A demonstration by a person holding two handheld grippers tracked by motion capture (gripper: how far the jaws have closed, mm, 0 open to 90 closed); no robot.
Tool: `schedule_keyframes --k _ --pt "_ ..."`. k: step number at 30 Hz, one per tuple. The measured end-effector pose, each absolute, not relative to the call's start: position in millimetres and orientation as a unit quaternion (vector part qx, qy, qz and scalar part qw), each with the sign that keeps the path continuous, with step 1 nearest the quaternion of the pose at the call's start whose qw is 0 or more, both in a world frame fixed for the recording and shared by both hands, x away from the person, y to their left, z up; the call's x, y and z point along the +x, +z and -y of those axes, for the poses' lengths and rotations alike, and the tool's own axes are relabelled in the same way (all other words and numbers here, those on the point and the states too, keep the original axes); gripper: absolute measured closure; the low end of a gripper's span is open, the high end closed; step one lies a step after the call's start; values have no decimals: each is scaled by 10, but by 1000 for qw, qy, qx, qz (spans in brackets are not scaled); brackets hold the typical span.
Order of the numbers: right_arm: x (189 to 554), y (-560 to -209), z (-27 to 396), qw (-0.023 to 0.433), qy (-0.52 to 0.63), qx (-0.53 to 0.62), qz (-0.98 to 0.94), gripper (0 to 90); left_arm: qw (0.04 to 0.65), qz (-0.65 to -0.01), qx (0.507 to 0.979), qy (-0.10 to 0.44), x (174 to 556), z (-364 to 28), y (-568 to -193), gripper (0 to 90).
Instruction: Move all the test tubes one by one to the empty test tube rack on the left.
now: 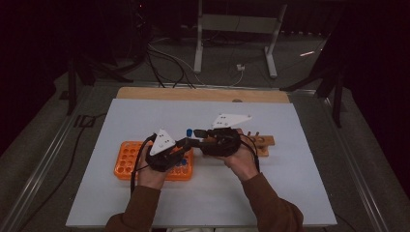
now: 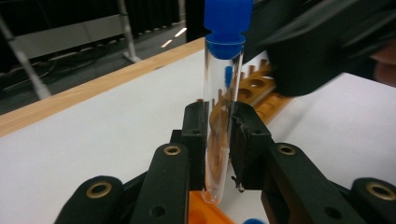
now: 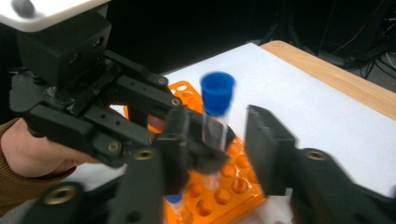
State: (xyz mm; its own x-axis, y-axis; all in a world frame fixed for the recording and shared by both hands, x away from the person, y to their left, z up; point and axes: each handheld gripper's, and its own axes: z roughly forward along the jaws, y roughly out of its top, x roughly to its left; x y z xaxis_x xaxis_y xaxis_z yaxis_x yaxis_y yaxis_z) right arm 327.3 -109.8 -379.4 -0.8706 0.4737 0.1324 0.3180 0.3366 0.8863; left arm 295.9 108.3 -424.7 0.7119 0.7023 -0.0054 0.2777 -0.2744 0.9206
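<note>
Blue-capped tube (image 2: 219,107) is being clamped upright by left tool (image 2: 219,140) above orange rack (image 3: 224,182), while right tool (image 3: 219,140) is standing open around it, for a handover.

We see a white table top (image 1: 145,203) with a wooden edge (image 1: 203,94) at its far side, and beyond it a grey metal stand (image 1: 237,29) and floor cables (image 1: 164,60).

Wooden table (image 1: 145,93) covered by a white sheet (image 1: 145,193). On the sheet: orange tube rack (image 1: 126,159) at left-centre, wooden rack (image 1: 263,141) just right of centre. Both sit near the middle, well apart from edges.
</note>
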Motion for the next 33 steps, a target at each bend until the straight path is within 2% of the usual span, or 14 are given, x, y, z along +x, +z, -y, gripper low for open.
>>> schedule_keyframes --k 2,7,14,20,33 --pt "3282 -3794 1140 82 525 251 -809 420 513 -327 765 210 2967 -1128 -4247 784" --pt "3330 -3847 1246 109 520 283 -798 170 515 -340 759 207 2957 -1244 -4258 783" --pt "3378 -3957 1407 115 514 308 -792 38 516 -361 748 210 2920 -1411 -4290 782" --pt "3378 -3998 1546 127 511 320 -788 0 518 -379 738 207 2882 -1536 -4358 782" --pt "3377 -4087 1703 124 510 332 -783 0 509 -391 741 198 2785 -1668 -4467 781"
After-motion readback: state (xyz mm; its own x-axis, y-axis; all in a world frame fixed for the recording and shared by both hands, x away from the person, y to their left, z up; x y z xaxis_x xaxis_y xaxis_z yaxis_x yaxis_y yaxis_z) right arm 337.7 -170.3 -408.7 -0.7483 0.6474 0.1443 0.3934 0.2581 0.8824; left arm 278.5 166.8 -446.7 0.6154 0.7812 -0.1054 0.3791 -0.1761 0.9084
